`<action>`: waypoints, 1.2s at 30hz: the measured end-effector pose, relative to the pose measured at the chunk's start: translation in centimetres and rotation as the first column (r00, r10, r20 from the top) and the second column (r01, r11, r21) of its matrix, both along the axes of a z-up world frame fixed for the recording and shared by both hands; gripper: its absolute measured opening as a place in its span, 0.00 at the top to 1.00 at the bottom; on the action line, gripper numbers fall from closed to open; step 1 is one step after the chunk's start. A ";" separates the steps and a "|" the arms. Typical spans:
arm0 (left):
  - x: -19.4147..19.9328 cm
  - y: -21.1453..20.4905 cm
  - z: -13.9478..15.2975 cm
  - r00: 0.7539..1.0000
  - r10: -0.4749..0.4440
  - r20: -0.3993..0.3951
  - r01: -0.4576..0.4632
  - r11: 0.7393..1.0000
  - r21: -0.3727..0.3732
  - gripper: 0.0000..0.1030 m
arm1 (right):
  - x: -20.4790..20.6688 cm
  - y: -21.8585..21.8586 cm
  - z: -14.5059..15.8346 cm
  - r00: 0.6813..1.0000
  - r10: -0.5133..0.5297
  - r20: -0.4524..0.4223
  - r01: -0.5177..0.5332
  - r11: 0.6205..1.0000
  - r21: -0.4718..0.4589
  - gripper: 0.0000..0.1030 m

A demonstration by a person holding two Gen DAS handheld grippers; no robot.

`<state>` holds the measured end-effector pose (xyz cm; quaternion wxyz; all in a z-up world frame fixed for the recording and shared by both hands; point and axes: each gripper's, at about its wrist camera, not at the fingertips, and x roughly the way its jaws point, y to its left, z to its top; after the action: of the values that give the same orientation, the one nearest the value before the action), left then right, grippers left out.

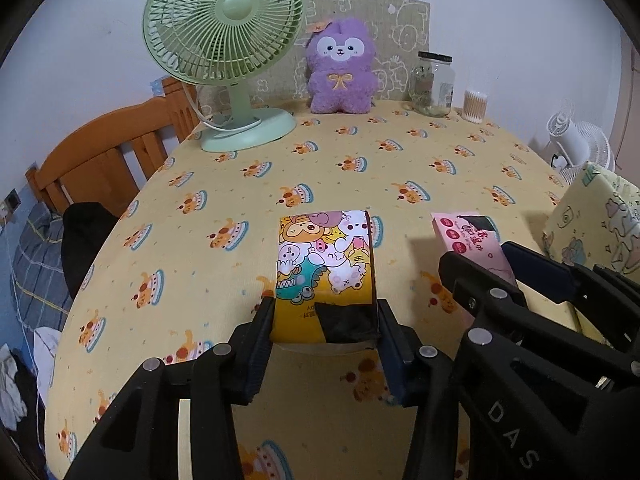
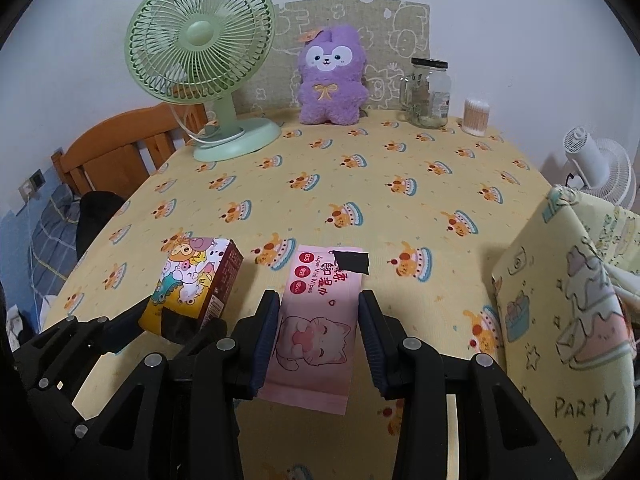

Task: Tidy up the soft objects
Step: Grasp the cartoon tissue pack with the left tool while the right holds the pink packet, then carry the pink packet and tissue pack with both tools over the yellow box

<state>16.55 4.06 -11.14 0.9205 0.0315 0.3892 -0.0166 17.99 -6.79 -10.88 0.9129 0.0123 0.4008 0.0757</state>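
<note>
My left gripper [image 1: 325,322] was squeezing the near end of the cartoon tissue pack [image 1: 325,268], with both pads pressed on its sides, and the pack was lifted a little off the yellow tablecloth [image 1: 360,168] with a shadow under it. Just beside it, my right gripper [image 2: 319,338] held the pink wipes pack [image 2: 320,320] by its long sides, and the pack stuck out forward between the fingers, near the front of the table. Each pack had a black patch on it. From the right wrist camera I saw the tissue pack off to the left, tilted, with the left gripper on its near end. To the right of the wipes stood a pale yellow fabric bag [image 2: 560,320] with cartoon drawings and the word "PARTY" on it. At the far edge of the table sat a purple plush toy [image 1: 340,68], upright against a beige patterned board [image 1: 400,20]. A green fan [image 1: 224,40] stood to its left. A glass jar [image 1: 434,84] and a tub of cotton swabs [image 1: 475,106] stood to its right. A wooden chair [image 1: 104,160] was past the table's left edge.
</note>
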 end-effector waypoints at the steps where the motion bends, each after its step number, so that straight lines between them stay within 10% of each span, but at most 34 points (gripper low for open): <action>1: -0.2 0.0 0.1 1.000 0.001 0.004 -0.001 1.000 -0.002 0.52 | -0.2 -0.1 0.1 1.000 -0.001 0.000 0.001 1.000 0.003 0.58; 36: -9.8 -2.0 6.1 0.984 0.060 0.170 -0.059 0.998 -0.013 0.52 | -9.0 -2.6 7.3 0.986 0.031 0.166 -0.031 1.000 -0.002 0.58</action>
<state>6.70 2.09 -5.07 0.9505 0.0177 0.3098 0.0121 8.95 -9.38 -3.62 0.9419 0.0001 0.3235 0.0908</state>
